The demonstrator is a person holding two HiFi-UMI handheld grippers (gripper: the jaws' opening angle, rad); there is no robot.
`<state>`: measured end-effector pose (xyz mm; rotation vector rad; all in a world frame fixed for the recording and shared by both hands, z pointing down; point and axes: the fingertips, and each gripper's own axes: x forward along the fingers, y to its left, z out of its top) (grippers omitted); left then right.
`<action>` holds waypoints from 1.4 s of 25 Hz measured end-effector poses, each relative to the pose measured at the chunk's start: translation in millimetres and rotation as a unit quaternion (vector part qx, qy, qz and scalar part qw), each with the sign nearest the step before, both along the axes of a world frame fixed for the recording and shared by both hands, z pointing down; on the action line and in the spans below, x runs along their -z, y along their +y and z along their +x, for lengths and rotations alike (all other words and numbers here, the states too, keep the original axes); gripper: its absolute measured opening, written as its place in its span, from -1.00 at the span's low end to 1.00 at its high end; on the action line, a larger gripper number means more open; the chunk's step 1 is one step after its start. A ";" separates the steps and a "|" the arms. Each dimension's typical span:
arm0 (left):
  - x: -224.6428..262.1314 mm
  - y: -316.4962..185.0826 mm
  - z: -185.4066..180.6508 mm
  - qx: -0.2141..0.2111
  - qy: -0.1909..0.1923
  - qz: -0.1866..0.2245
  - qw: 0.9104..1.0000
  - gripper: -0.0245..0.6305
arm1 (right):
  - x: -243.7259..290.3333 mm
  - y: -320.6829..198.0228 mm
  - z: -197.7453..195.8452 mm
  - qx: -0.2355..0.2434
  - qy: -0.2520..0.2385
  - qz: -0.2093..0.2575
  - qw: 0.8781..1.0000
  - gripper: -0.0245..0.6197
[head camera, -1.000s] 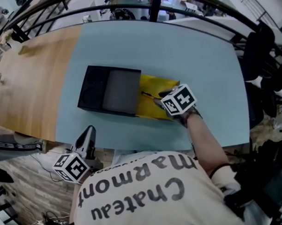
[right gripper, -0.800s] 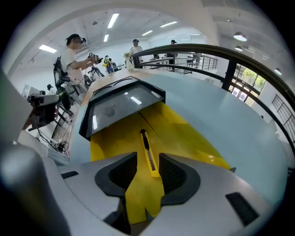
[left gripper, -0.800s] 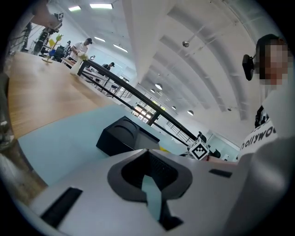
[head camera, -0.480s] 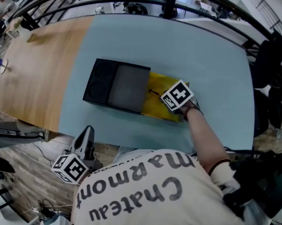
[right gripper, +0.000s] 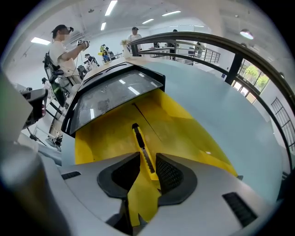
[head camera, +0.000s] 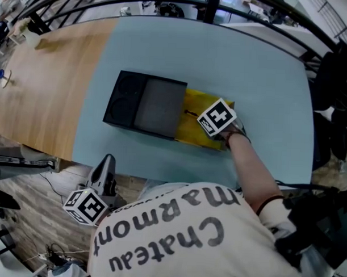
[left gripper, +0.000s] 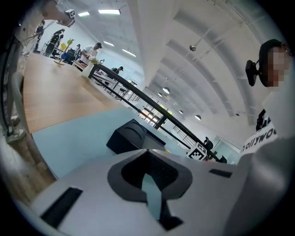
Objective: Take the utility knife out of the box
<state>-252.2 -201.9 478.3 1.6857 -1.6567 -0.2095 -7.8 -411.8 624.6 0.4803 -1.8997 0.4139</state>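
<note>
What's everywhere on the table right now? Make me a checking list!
surface: blue mat beside bare wood
job's things: black box, yellow tray slid out; utility knife lying in it
clutter: tiny bits at the wood's left edge, unclear
grippers: right gripper open, fingers have just been closing, knife between them, ungripped; left gripper open, empty, off the table
cables: nothing seen on the table
surroundings: black railing, people in a hall

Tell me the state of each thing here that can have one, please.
box: yellow tray slid out.
knife: lying flat in the tray, not lifted.
right gripper: open, jaws just closing, knife between them, not yet gripped.
left gripper: jaws slightly apart, empty, off the table.
</note>
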 end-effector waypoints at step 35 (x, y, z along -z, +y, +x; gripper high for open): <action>28.9 25.5 -17.2 -0.085 0.004 0.043 0.995 -0.92 | 77.5 43.6 20.1 -0.179 -0.123 0.101 0.971 -0.67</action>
